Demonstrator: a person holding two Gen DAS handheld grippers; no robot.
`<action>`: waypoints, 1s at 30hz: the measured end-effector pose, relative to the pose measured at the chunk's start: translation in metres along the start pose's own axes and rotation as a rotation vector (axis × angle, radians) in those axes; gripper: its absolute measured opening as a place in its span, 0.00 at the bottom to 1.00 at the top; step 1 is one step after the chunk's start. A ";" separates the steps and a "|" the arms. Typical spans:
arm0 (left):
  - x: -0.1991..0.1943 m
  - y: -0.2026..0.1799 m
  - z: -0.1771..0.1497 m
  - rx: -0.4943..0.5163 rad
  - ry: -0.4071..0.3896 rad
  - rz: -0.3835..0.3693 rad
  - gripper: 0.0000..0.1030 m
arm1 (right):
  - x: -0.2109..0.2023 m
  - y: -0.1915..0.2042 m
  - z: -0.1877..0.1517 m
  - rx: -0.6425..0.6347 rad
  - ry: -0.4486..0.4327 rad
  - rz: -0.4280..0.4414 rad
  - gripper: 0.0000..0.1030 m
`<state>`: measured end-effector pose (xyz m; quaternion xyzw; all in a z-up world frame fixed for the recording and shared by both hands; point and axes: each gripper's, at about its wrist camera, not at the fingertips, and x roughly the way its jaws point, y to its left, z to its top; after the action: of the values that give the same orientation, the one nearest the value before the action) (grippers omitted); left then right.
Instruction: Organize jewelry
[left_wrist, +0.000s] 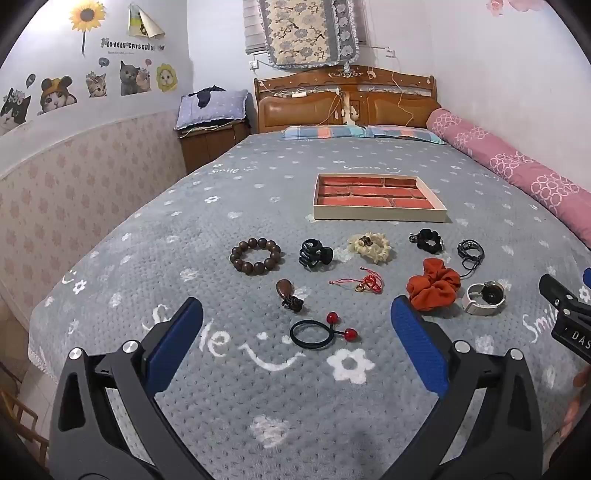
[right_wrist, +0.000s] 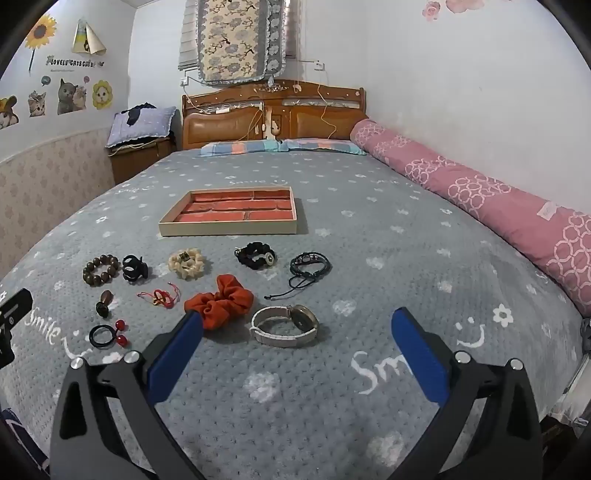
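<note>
A shallow beige tray (left_wrist: 380, 215) with a brick-red lining lies on the grey bedspread, also in the right wrist view (right_wrist: 227, 229). In front of it lie a wooden bead bracelet (left_wrist: 255, 255), a black claw clip (left_wrist: 314, 253), a cream scrunchie (left_wrist: 369, 246), a black scrunchie (left_wrist: 428, 240), a black cord bracelet (left_wrist: 470, 251), a red string charm (left_wrist: 360, 284), an orange scrunchie (left_wrist: 432, 288), a watch (left_wrist: 484, 297), a brown pendant (left_wrist: 287, 293) and a cherry hair tie (left_wrist: 314, 332). My left gripper (left_wrist: 297, 332) is open above the hair tie. My right gripper (right_wrist: 297, 332) is open just before the watch (right_wrist: 284, 326).
A rolled pink quilt (right_wrist: 480, 199) lies along the bed's right side by the wall. Pillows (left_wrist: 362, 132) and a wooden headboard (left_wrist: 347, 99) are at the far end. A nightstand (left_wrist: 212, 138) stands at the left. The bed's left edge (left_wrist: 37, 332) drops to the floor.
</note>
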<state>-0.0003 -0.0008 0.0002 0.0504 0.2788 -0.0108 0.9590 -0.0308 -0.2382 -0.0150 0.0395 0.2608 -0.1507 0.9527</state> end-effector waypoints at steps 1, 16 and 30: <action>0.000 0.000 0.000 0.000 -0.002 -0.001 0.96 | 0.000 0.000 0.000 0.000 -0.001 0.001 0.97; -0.004 0.000 0.002 -0.007 -0.007 0.001 0.96 | 0.001 0.003 -0.001 -0.003 0.005 0.001 0.97; -0.007 0.003 0.006 -0.014 -0.010 -0.004 0.96 | -0.003 0.008 0.000 -0.014 -0.009 0.007 0.97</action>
<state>-0.0029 0.0013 0.0091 0.0429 0.2740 -0.0109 0.9607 -0.0313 -0.2297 -0.0138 0.0334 0.2576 -0.1455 0.9547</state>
